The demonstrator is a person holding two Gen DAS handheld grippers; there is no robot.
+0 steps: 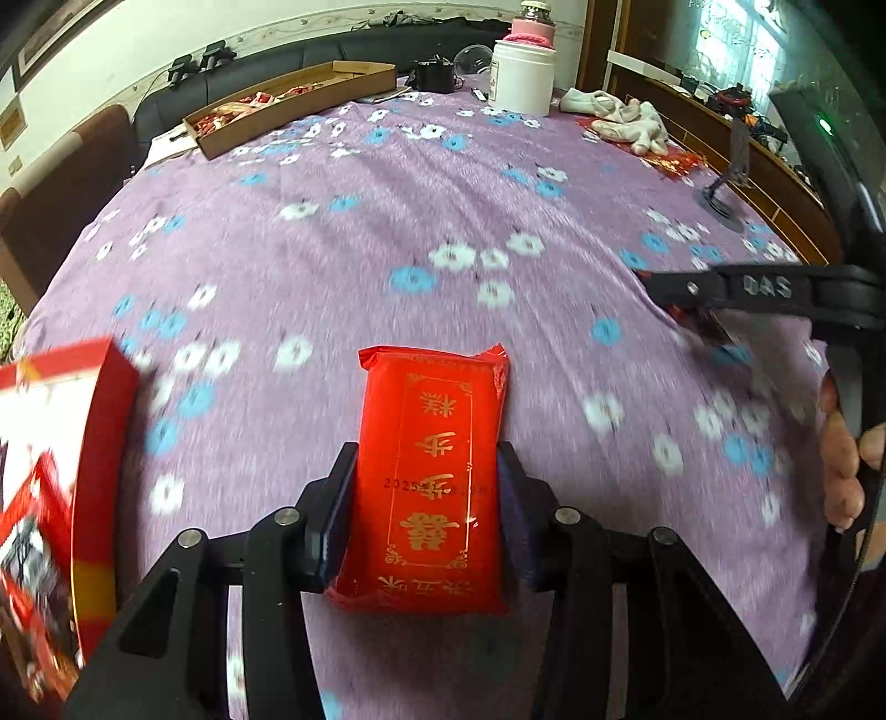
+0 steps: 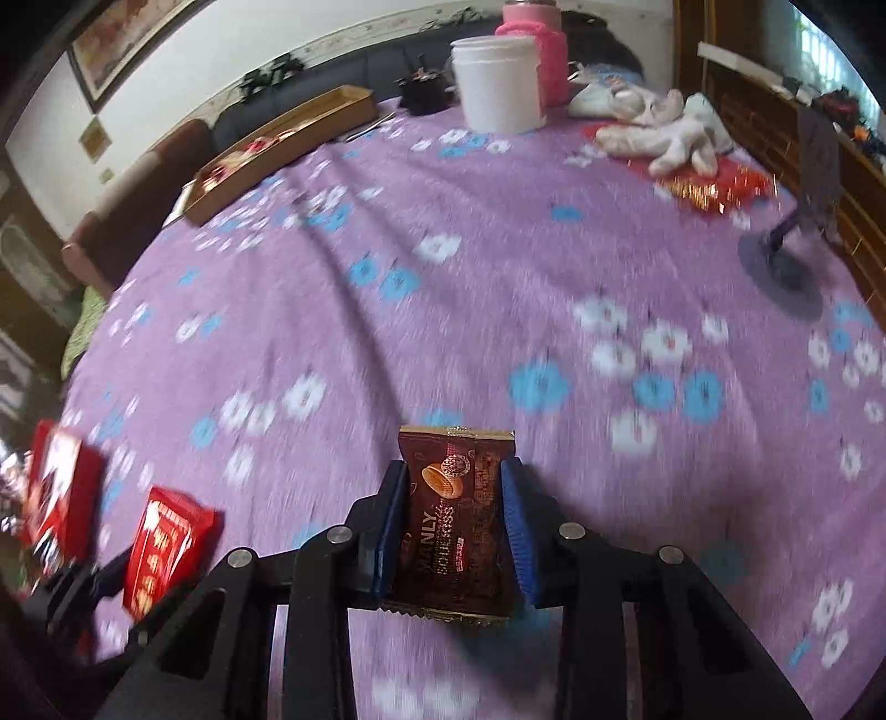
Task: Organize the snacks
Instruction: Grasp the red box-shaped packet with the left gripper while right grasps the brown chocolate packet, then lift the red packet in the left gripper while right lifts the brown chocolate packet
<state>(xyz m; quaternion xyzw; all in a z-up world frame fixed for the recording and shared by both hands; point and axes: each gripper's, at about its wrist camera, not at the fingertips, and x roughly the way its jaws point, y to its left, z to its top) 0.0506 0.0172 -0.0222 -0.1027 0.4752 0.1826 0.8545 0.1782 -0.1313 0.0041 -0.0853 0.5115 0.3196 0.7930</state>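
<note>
My left gripper is shut on a red snack packet with gold characters, held above the purple flowered tablecloth. The same packet shows at lower left in the right wrist view. My right gripper is shut on a brown Manly biscuit packet. The right gripper also shows at the right edge of the left wrist view. A red box with snacks inside sits at the far left; it also shows in the right wrist view.
A long cardboard tray with red sweets lies at the back left. A white tub and a pink-sleeved jar stand at the back. White gloves lie on red wrappers. A black stand is at the right.
</note>
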